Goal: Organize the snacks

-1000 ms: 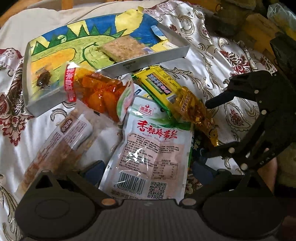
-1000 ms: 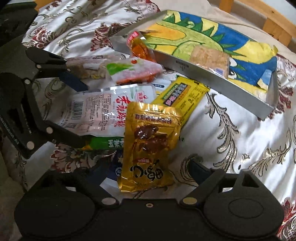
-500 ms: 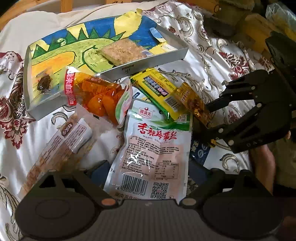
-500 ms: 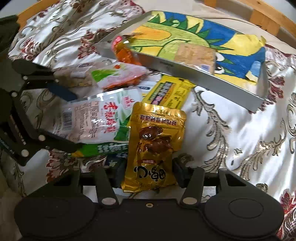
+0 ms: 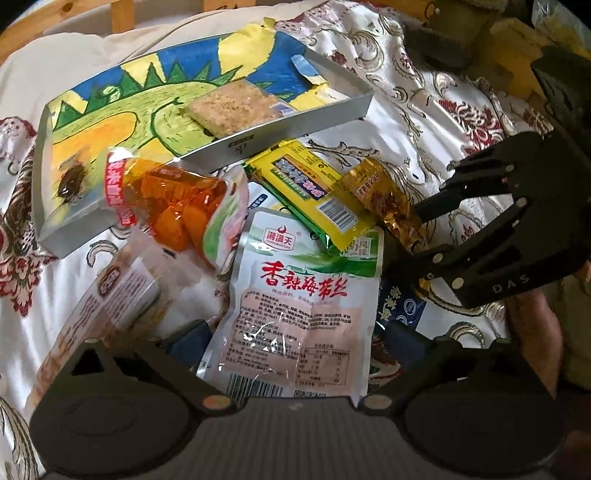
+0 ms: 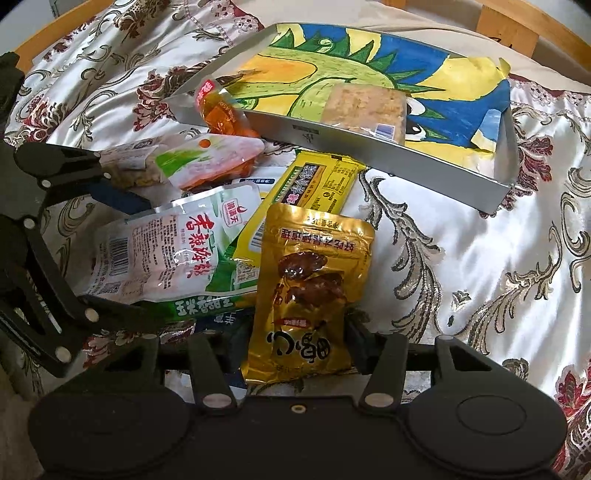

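My right gripper [image 6: 295, 343] is shut on a gold snack pouch [image 6: 310, 288] and holds its near end; the pouch also shows in the left wrist view [image 5: 388, 203]. My left gripper [image 5: 295, 339] is open around a white and green seaweed pouch [image 5: 303, 302], fingers on either side, not touching it. A shallow box with a dinosaur drawing [image 6: 495, 195] lies behind the pile and holds a brown cracker pack [image 6: 364, 107]. A yellow bar pack [image 5: 314, 188], an orange snack bag [image 5: 173, 206] and a clear biscuit pack [image 5: 107, 291] lie in the pile.
The snacks lie on a white floral bedcover [image 6: 498, 280]. A wooden bed frame [image 6: 495, 29] runs along the far edge. A blue-labelled pack [image 5: 406, 306] lies under the seaweed pouch. Dark clutter [image 5: 461, 29] sits at the far right of the left wrist view.
My right gripper has gone from open to shut on the gold pouch and has lifted its near end. My left gripper has stayed open around the seaweed pouch.
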`<state>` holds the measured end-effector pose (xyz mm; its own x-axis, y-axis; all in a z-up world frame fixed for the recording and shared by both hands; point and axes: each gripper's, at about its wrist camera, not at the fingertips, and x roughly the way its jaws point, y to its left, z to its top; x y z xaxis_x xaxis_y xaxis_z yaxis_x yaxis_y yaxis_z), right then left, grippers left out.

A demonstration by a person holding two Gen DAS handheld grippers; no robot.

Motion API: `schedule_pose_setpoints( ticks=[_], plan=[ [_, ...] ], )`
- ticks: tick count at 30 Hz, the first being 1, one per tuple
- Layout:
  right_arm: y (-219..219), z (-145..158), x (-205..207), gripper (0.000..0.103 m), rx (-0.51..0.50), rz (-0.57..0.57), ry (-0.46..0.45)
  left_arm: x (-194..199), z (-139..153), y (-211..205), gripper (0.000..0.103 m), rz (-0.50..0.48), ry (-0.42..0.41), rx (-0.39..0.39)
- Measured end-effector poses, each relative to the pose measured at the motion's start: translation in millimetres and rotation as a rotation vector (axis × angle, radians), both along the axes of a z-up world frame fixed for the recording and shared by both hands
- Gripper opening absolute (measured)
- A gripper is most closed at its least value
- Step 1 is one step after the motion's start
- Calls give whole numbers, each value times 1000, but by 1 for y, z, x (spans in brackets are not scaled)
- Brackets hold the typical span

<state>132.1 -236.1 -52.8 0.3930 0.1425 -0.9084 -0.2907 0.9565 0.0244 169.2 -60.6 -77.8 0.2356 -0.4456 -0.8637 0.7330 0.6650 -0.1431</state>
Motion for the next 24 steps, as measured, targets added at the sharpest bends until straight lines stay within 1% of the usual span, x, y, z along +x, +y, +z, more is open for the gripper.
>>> schedule_pose_setpoints(
  ticks=[2, 4, 6, 11, 16, 22, 24],
  plan=[
    [0, -1, 1, 56, 2, -4, 1, 0, -2, -2, 101, 0, -3, 21],
    [0, -1, 1, 56, 1, -8, 1, 0, -3, -3, 98, -2, -4, 32],
    [-1, -1, 1, 58, 2, -10, -1, 1, -1, -1, 93, -4, 2, 23],
    [-4, -2, 3, 58, 12, -24, 4, 5, 6, 5, 84, 25, 32, 0],
    [-6, -3, 2, 59, 14, -24, 6, 8, 10, 10, 82, 53, 77, -29],
    [-8, -6, 5, 62, 22, -36, 15, 8, 9, 11, 77, 96, 84, -23],
    [-10, -5, 6, 65, 36, -46, 14, 9, 10, 12, 73, 102, 86, -31]
  ],
)
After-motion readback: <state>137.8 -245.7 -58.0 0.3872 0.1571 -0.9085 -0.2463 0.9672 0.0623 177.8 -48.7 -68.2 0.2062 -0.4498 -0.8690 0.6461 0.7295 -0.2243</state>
